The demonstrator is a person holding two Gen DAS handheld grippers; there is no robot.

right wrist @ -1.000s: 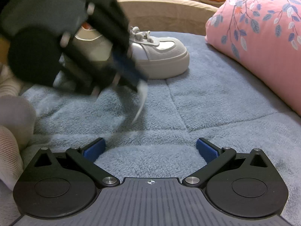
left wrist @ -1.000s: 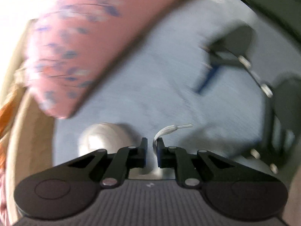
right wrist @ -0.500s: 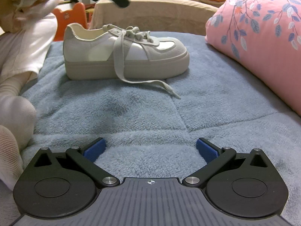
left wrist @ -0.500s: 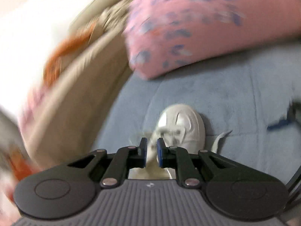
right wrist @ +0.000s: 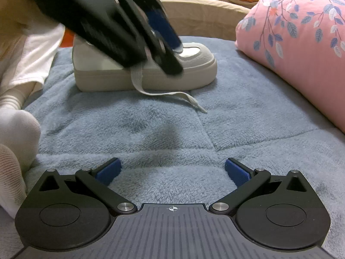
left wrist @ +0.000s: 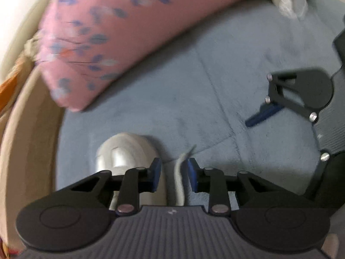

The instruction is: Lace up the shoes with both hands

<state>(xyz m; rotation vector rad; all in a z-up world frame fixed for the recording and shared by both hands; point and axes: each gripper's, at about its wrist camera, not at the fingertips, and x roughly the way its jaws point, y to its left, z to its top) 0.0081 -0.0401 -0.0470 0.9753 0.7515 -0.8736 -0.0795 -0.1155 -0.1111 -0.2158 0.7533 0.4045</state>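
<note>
While the left gripper [left wrist: 171, 178], jaws narrowly parted around but not clamping the lace [left wrist: 179, 183], hangs directly over the shoe [right wrist: 146, 69] on the blanket [right wrist: 237, 118], the right gripper [right wrist: 172, 171] rests wide open and empty, well short of the lace's loose tip.

The shoe [right wrist: 151, 73] stands on the blanket [right wrist: 237, 129]; its lace [right wrist: 172, 95] trails nearer; the pillow [right wrist: 301, 54] lies right.

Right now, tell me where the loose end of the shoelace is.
In the right wrist view the shoelace hangs down the near side of the shoe, its tip lying on the blue blanket just in front of the sole, below the left gripper.
</note>
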